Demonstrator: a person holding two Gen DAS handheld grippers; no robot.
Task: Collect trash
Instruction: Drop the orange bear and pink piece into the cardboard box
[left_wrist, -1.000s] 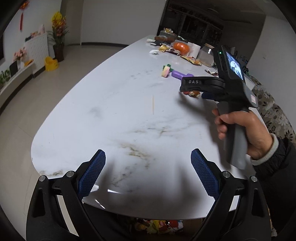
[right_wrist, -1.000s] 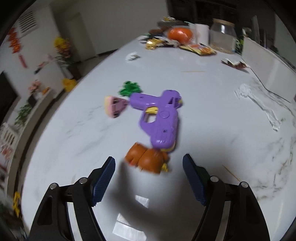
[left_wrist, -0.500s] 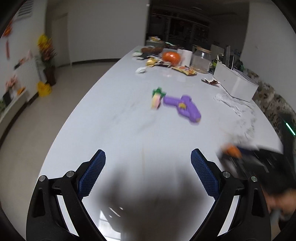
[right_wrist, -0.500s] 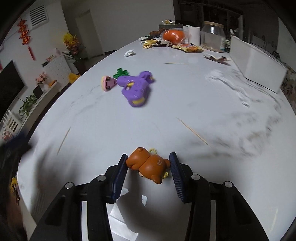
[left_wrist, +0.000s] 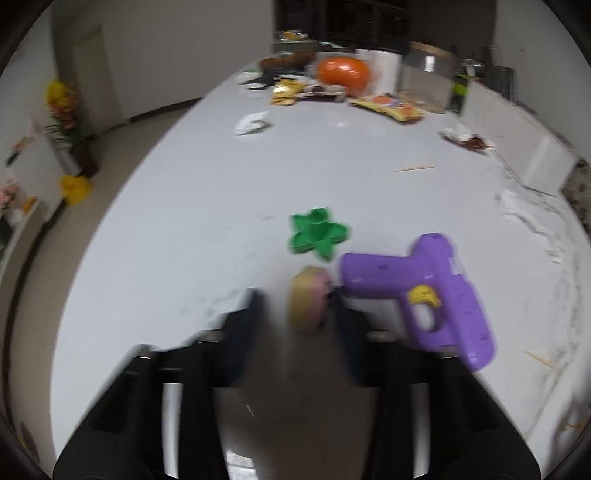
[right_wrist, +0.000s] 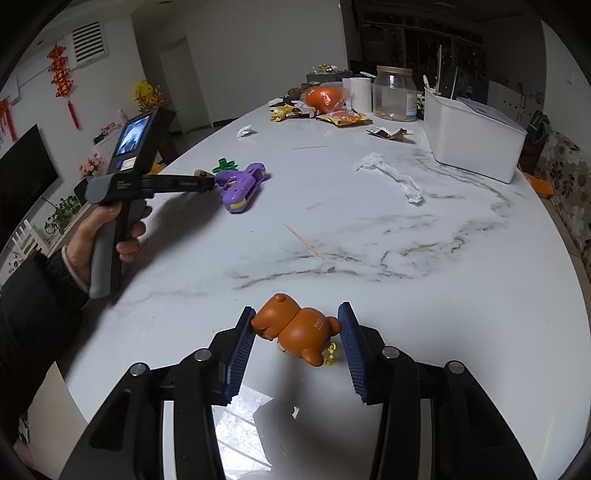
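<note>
The right claw (right_wrist: 295, 332) pinches an orange bear toy (right_wrist: 295, 330) between its pads, above the marble surface (right_wrist: 369, 229). The left claw (left_wrist: 295, 306) is closing around a blurred pink-and-yellow toy (left_wrist: 307, 299) between its fingers; a purple toy gun (left_wrist: 424, 288) lies just right of it.

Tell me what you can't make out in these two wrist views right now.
- Left wrist view: motion blur smears the closing left gripper and the yellow-pink piece between its jaws; contact unclear.
- Right wrist view: the left gripper's tip covers that piece.
- Right wrist view: print on the brown bear toy, clamped in the right gripper, is too small.
</note>
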